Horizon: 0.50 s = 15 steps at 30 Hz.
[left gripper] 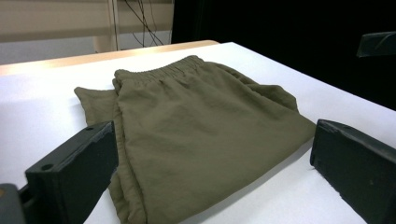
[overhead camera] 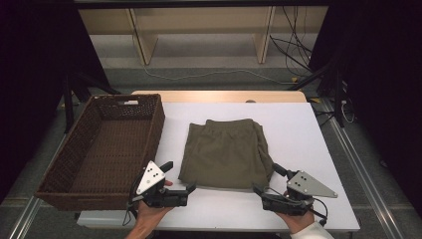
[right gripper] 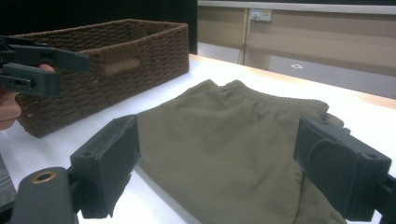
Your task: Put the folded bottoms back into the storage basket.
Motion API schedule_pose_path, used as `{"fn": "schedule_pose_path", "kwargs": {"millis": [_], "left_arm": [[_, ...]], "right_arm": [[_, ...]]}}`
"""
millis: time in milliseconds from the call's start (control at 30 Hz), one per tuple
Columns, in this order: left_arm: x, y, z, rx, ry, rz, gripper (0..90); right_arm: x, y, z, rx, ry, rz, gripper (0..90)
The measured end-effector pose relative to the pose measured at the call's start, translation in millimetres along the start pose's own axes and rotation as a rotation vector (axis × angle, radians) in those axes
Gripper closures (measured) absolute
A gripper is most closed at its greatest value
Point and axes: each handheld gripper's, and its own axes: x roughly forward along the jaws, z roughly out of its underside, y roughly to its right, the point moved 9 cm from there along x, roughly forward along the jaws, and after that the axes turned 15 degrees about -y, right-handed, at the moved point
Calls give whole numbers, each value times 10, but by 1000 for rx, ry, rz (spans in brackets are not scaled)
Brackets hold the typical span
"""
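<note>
Shorts [overhead camera: 226, 153]: olive cloth, matt, soft, finely creased, with a gathered elastic waistband.
Basket [overhead camera: 107, 149]: dark brown woven wicker, rough and ribbed, matt.
Counter [overhead camera: 298, 129]: smooth white top, matt, with a pale wood edge along the far side.
Left gripper [overhead camera: 180, 180]: matt black plastic body, with a flat grey plate, smooth, dotted white.
Right gripper [overhead camera: 266, 180]: the same black plastic and grey plate.
Fingers [right gripper: 108, 163]: black blocks, dull, faintly grainy.
Shelf [overhead camera: 199, 30] behind: pale wood, smooth.

floor [overhead camera: 209, 55]: grey, cables | shelving [overhead camera: 199, 22]: pale wood | sides: black curtains [overhead camera: 35, 59]
</note>
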Motion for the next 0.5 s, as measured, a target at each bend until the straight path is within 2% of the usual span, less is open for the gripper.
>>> {"fn": "schedule_pose_path", "kwargs": {"millis": [100, 233, 267, 300, 500], "left_arm": [[9, -6, -1, -8, -7, 0, 10], [26, -42, -8, -37, -24, 0, 16], [40, -60, -13, -62, -25, 1, 22], [40, -60, -13, -62, -25, 1, 22], [106, -95, 8, -91, -83, -21, 34]], "right_arm": [[-5, 13, 2, 4, -2, 2, 154], [-9, 30, -4, 6, -1, 6, 156], [-14, 41, -6, 7, -3, 8, 158], [-14, 41, -6, 7, -3, 8, 158], [-25, 118, -40, 17, 0, 25, 160]]}}
